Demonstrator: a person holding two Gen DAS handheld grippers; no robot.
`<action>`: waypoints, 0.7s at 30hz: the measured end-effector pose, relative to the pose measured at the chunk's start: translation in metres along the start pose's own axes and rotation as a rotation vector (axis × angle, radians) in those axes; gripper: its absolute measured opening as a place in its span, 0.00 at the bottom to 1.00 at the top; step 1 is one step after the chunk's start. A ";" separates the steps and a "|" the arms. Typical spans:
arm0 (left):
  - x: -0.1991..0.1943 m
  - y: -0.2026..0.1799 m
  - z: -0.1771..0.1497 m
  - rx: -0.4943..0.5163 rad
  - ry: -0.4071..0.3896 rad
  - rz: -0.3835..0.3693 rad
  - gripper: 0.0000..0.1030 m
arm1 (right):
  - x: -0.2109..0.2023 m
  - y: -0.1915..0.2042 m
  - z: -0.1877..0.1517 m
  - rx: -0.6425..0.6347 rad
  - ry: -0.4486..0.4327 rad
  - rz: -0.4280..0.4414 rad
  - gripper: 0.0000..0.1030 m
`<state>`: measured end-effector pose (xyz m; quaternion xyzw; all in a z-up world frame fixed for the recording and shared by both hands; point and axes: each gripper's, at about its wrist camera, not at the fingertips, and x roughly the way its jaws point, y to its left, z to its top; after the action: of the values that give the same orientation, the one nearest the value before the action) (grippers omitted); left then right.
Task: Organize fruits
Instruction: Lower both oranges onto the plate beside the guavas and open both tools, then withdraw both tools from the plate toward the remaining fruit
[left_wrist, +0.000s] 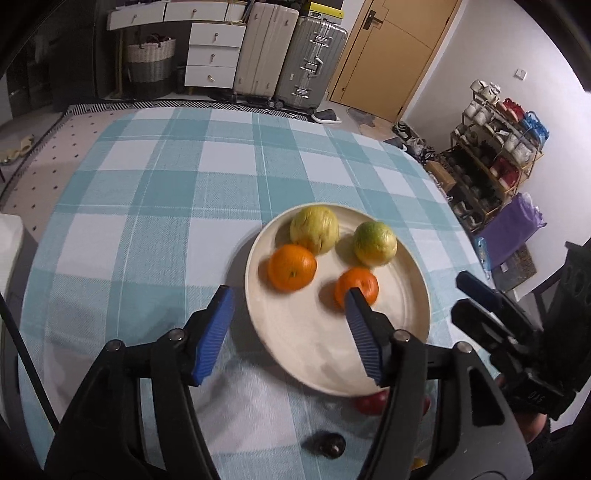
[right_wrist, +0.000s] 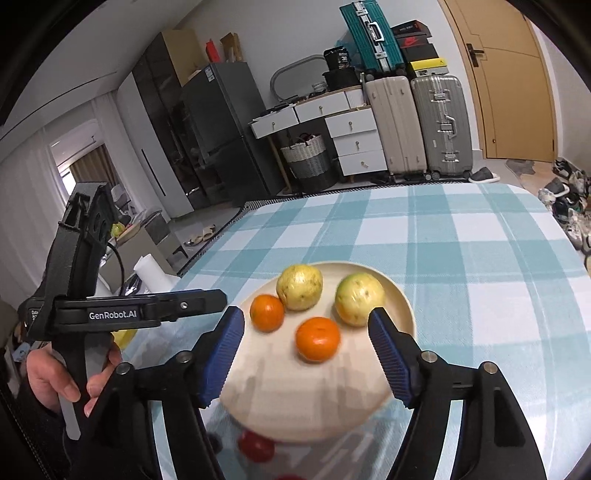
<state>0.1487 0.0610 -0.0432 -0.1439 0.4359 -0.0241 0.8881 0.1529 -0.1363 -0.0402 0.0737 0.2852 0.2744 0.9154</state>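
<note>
- Fruit already fills the round cream ceramic plate (right_wrist: 400, 295) on the blue-and-white checked worktop (right_wrist: 480, 236): two orange mandarins (right_wrist: 317, 339) and two yellow-green guavas (right_wrist: 359, 298).
- Small red fruit (right_wrist: 255, 446) lies off the plate, just beside its near rim.
- Right gripper (right_wrist: 306, 354) hovers over the plate, fingers apart, empty.
- Left gripper (left_wrist: 291, 332) likewise has fingers spread, holding nothing.
- Risk: reaching low for the red fruit may nudge the plate rim, setting the round fruit rolling.
</note>
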 end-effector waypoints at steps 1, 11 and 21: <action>-0.003 -0.002 -0.004 0.009 -0.003 0.011 0.58 | -0.004 0.000 -0.003 0.004 0.001 -0.002 0.71; -0.020 -0.023 -0.041 0.085 -0.023 0.098 0.61 | -0.035 0.002 -0.028 0.008 -0.008 -0.013 0.84; -0.032 -0.044 -0.072 0.137 -0.035 0.150 0.73 | -0.049 0.009 -0.049 0.013 0.029 -0.010 0.85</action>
<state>0.0766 0.0078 -0.0484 -0.0501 0.4272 0.0152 0.9026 0.0878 -0.1569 -0.0544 0.0741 0.3006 0.2691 0.9120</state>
